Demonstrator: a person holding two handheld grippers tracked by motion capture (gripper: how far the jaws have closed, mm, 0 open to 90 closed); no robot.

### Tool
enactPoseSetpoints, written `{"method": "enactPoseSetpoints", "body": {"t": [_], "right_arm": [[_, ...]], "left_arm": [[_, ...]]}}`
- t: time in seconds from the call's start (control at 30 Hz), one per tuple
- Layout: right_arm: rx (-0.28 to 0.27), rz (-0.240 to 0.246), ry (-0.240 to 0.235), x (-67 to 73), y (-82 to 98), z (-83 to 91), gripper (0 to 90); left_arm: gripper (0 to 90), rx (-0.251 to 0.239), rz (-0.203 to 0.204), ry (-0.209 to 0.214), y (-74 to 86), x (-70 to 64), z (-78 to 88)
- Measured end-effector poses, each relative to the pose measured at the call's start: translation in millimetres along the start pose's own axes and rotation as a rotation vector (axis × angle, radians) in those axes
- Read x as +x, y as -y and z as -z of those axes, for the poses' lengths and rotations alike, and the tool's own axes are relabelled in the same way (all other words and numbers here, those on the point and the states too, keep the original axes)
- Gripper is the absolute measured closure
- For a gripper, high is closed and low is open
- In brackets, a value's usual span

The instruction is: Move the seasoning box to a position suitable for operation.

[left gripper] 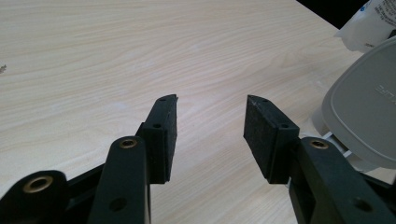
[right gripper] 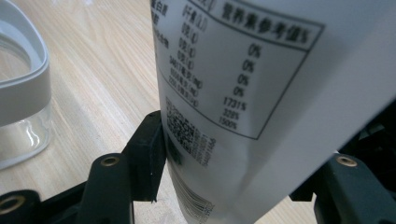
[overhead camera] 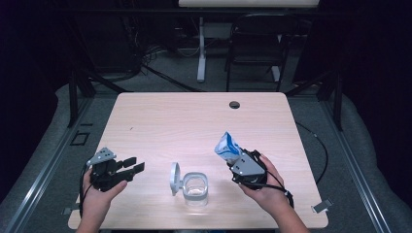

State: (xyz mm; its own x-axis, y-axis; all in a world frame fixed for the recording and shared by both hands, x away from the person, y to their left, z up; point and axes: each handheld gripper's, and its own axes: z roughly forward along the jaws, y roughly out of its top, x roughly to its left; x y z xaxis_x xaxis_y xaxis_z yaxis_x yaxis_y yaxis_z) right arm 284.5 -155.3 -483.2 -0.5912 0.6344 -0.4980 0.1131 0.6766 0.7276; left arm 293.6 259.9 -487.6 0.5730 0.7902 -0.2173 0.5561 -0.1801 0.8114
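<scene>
You had one clear glass jar [overhead camera: 196,186] with its grey lid [overhead camera: 174,178] open on the pale wooden table [overhead camera: 194,121], one blue-and-white pouch [overhead camera: 227,147] gripped in your right gripper [overhead camera: 236,158], and your left gripper [overhead camera: 133,166] with fingers [left gripper: 163,126] apart, empty.

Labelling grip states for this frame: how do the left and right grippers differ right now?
The left gripper is open, with nothing between its pads, while the right gripper is shut on a blue and white pouch. The left gripper sits left of the clear container, whose lid is flipped open; the right gripper sits right of it. Both are hand-held over the wooden table.
</scene>
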Motion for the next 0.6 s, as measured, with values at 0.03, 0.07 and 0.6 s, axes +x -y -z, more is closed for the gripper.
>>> {"method": "enactPoseSetpoints", "body": {"t": [0.03,0.07,0.6], "right_arm": [[0.000,0.006,0.003,0.8,-0.2,0.1,41.8],[-0.002,0.012,0.002,1.5,-0.5,0.0,41.8],[0.020,0.087,-0.006,7.8,-3.7,-1.6,41.9]], "left_arm": [[54.6,0.001,-0.002,-0.001,0.0,0.4,0.1],[54.6,0.002,-0.001,-0.001,0.1,0.7,0.0],[55.0,0.004,0.006,-0.006,0.8,2.1,0.2]]}}
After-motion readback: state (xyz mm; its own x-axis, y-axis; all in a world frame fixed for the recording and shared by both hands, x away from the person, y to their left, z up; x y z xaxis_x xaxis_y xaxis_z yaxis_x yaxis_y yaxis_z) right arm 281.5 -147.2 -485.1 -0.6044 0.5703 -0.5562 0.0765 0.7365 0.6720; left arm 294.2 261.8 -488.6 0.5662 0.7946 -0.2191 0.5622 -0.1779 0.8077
